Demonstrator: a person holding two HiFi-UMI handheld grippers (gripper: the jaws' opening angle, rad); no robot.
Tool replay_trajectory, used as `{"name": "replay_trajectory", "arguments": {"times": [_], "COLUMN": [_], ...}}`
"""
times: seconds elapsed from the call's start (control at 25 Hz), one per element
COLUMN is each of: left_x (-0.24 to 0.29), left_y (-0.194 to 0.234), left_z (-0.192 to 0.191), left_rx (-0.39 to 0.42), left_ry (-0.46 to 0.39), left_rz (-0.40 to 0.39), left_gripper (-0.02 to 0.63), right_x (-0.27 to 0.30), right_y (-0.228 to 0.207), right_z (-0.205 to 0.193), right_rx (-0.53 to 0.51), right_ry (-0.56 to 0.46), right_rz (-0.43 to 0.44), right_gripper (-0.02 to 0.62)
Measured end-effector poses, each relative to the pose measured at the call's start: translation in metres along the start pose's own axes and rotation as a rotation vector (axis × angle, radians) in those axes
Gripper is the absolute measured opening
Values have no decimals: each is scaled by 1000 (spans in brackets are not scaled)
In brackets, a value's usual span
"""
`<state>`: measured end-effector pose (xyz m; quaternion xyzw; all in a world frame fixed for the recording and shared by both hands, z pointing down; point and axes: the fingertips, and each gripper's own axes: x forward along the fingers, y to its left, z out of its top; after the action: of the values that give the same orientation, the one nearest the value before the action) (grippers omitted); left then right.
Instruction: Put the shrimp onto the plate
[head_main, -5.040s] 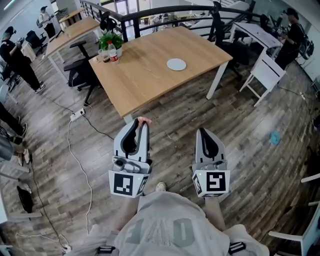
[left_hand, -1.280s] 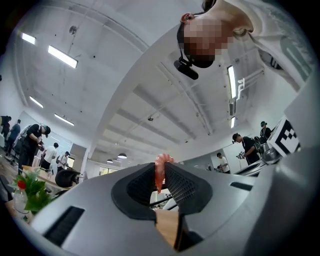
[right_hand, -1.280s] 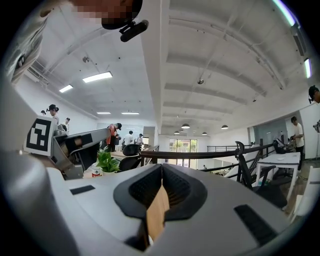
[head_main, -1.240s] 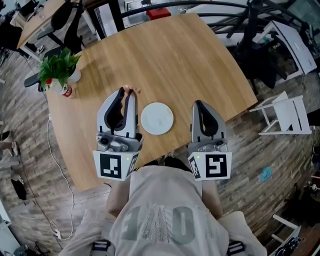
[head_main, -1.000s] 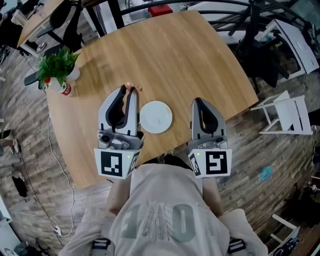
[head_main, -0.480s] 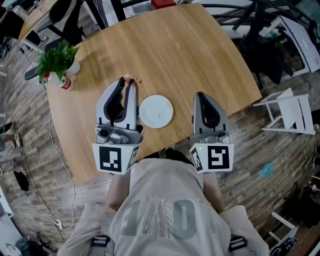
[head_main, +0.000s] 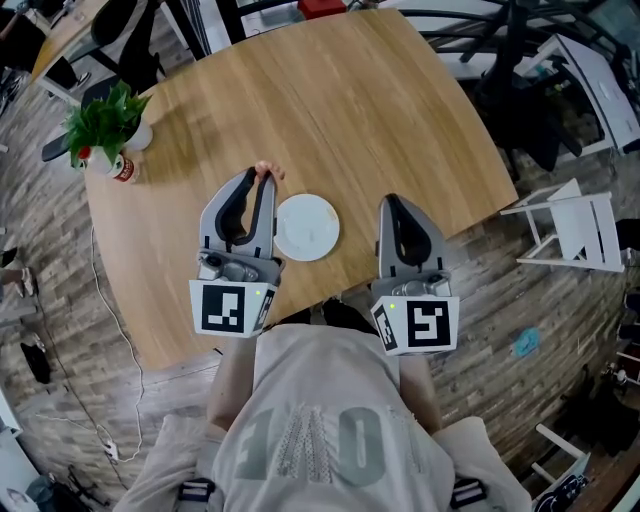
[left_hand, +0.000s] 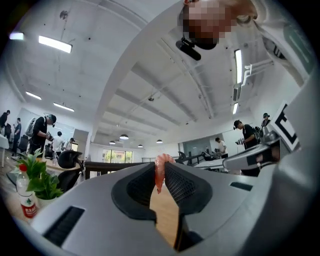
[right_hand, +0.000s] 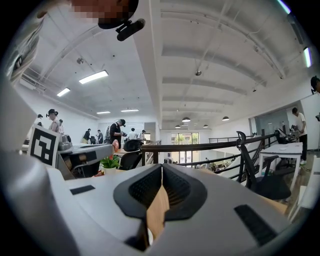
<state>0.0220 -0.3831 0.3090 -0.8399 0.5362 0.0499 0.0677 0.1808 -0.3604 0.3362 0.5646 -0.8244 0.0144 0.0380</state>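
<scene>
A pink shrimp (head_main: 265, 171) is pinched at the tips of my left gripper (head_main: 262, 178), which is shut on it just left of the white plate (head_main: 306, 227). In the left gripper view the shrimp (left_hand: 159, 170) hangs between the two dark pads, above the wooden table. The plate lies bare near the table's front edge, between both grippers. My right gripper (head_main: 392, 203) hovers right of the plate with its jaws shut and nothing in them; in its own view the right gripper (right_hand: 161, 169) shows its pads meeting at the tips.
The round-cornered wooden table (head_main: 330, 110) carries a potted plant (head_main: 105, 118) and a small red-labelled bottle (head_main: 122, 170) at its far left. Black chairs and railing (head_main: 520, 70) stand beyond, a white folding chair (head_main: 575, 225) to the right, a cable (head_main: 110, 330) on the floor.
Five seconds ago I stood away from the table; now both grippers hang over its front edge beside the plate. Over the last second the view only shifted slightly; the shrimp stays gripped.
</scene>
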Motion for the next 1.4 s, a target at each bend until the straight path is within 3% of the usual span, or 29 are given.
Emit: {"name": "replay_trajectory", "arguments": {"times": [0.56, 1.04, 1.4], "left_x": [0, -21, -35], "left_y": [-30, -39, -41], "left_z": [-170, -249, -278], "left_rx": [-108, -146, -159], "left_ry": [530, 835, 941], "left_rz": [-116, -165, -194], "left_gripper": [64, 64, 64], "right_x": [-13, -18, -19], "right_y": [-18, -32, -31], "right_z": [-6, -17, -23], "right_rx": [9, 14, 17], "right_ry": [27, 54, 69], "right_rz": [-70, -111, -121], "right_gripper": [21, 21, 21]}}
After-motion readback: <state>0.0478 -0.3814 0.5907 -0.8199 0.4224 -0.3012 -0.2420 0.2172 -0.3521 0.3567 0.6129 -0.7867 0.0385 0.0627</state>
